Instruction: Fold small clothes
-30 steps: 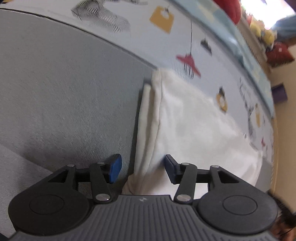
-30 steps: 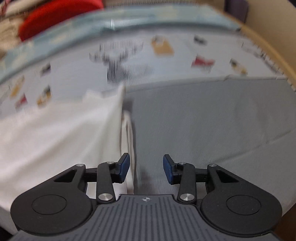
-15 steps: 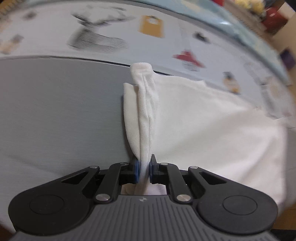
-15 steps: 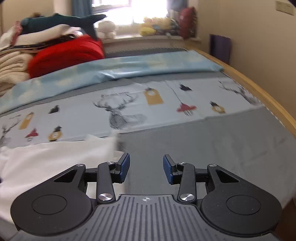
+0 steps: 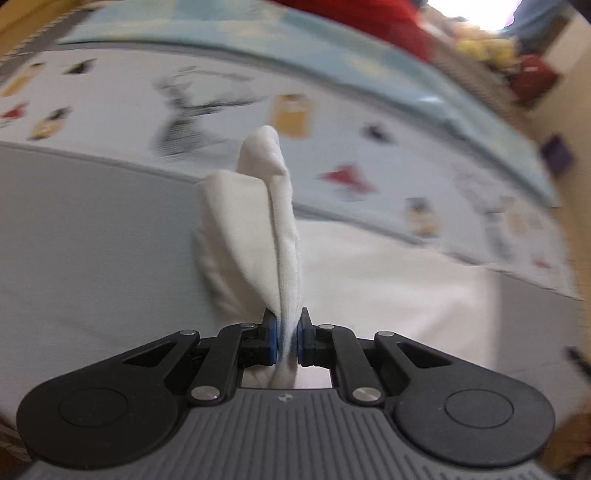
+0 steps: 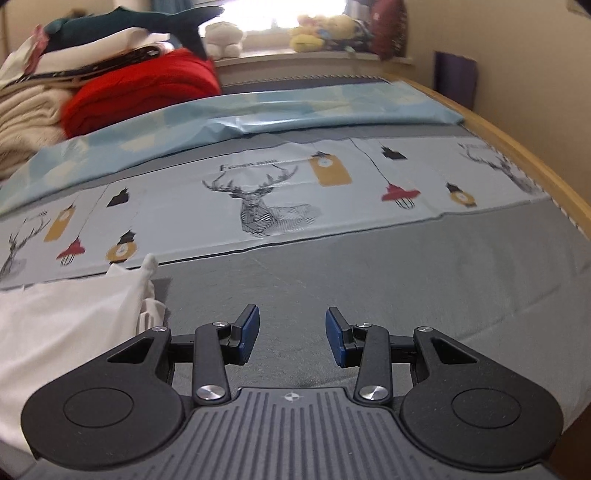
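Right now your left gripper (image 5: 286, 338) is clamped on a fold of the white garment (image 5: 258, 229), the blue pads pressed together with cloth pinched between them. From the pinch, the fabric rises away from you in a narrow ridge, with a looser flap hanging to its left, and its far tip reaches up over the patterned strip of bedding. The rest of the garment spreads flat to the right of the pinch, lying on the bed.

Your right gripper (image 6: 291, 341) stands with its fingers apart and nothing between them; it hangs over bare grey sheet (image 6: 406, 280). From that side, the white garment sits to the left of the gripper, near its left finger but not touching it, with a raised, bunched edge at the garment's right side and a small peak sticking up at the far corner.

The surface under everything is a bed. Nearest you is the grey sheet, then a pale strip printed with deer heads (image 6: 266, 206), hanging lanterns and tags, and beyond that a light blue cover (image 6: 258, 114) lying across the bed. A wooden bed rail (image 6: 535, 162) curves along the right edge. At the far left there is a pile of folded cream textiles (image 6: 26, 122), a red blanket (image 6: 140, 92) and a dark plush shark (image 6: 129, 24) on top. Soft toys (image 6: 321, 31) line a bright window ledge at the far end, and a purple object (image 6: 456, 79) stands against the beige wall on the right. The left wrist view is blurred.
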